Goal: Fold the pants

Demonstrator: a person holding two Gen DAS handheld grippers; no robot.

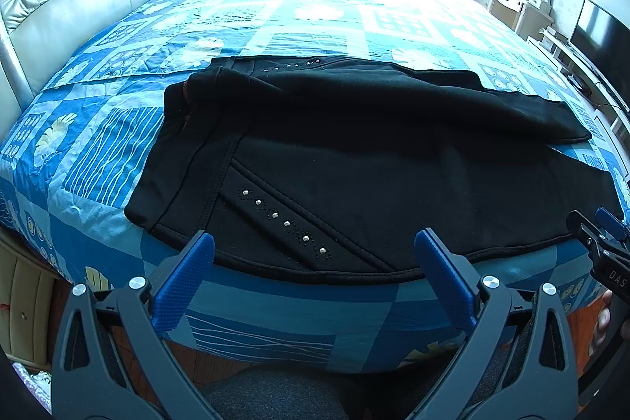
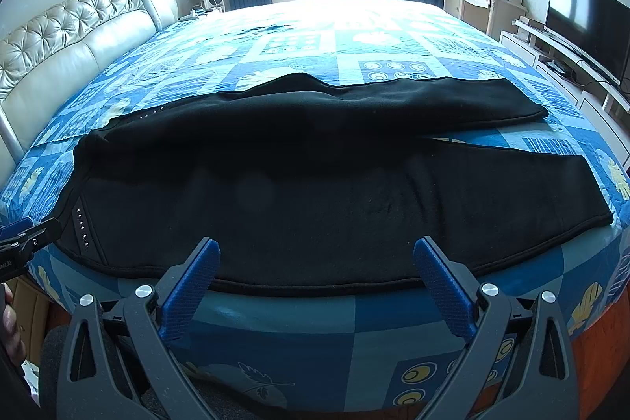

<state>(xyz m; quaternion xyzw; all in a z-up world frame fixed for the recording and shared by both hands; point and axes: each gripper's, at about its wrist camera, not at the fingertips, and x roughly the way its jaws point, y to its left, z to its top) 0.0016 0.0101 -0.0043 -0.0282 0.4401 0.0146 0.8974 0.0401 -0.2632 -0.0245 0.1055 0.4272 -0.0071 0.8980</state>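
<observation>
The pants (image 1: 354,160) are laid flat on the bed (image 1: 275,10), along its near edge, w/ the long axis running left–right across both views. The waistband end lies to the left, the leg ends (image 2: 551,152) to the right. One leg is seen lying farther back, the other along the near edge; a narrow strip of bedspread shows between them near the cuffs. A line of studs (image 1: 283,223) marks the pocket on the near hip.

The left gripper (image 1: 315,243) is held just short of the near hem, approx. at the hip/pocket area; its fingers are spread wide, nothing between them. The right gripper (image 2: 317,250) is held just short of the near hem at mid-leg; its fingers are likewise spread wide and empty.

Judgement: the fabric lies straight ahead of both sets of fingers, so the near edge is reached by a short forward move. The left gripper is nearer the waist, the right nearer the cuffs. A lengthwise fold (near leg over far leg) is prob. the step in hand.
</observation>
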